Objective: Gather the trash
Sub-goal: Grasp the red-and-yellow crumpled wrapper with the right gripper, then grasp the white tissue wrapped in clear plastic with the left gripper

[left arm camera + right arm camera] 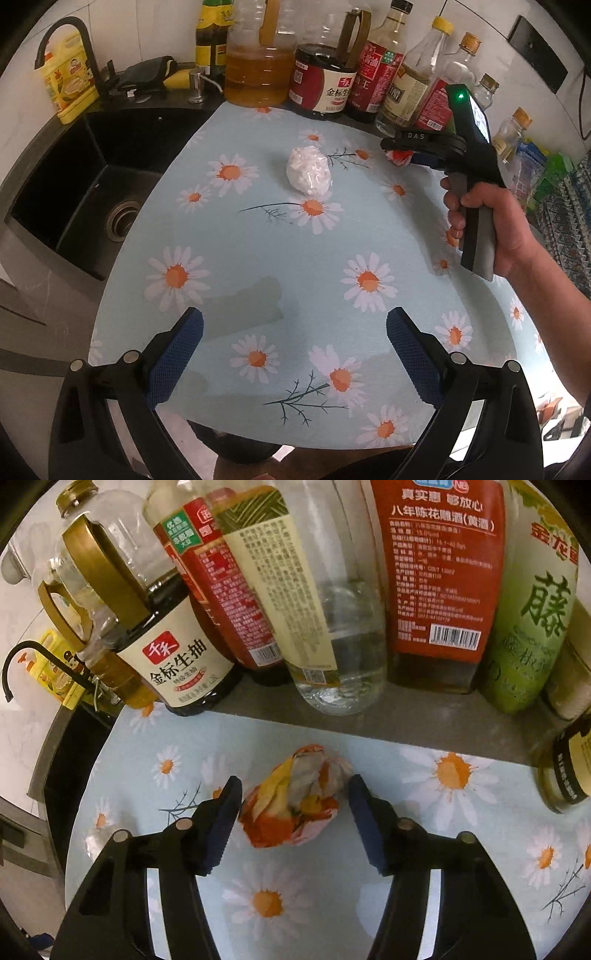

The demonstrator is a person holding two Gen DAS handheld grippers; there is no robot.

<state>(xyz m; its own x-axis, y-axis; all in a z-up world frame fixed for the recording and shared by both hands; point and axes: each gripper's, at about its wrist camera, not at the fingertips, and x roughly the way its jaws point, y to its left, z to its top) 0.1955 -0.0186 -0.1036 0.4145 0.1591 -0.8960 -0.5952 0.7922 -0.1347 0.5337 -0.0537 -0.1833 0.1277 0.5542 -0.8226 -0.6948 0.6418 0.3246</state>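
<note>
Right gripper astride crumpled wrapper

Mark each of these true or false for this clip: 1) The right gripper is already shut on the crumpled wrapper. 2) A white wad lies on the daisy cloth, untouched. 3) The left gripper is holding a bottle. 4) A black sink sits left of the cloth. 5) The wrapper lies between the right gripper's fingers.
1) False. The right gripper is open; its fingers flank the orange crumpled wrapper, with a visible gap on the right side.
2) True. The white wad lies alone on the daisy cloth.
3) False. The left gripper is open and empty above the cloth.
4) True. The black sink is left of the cloth.
5) True.
</note>
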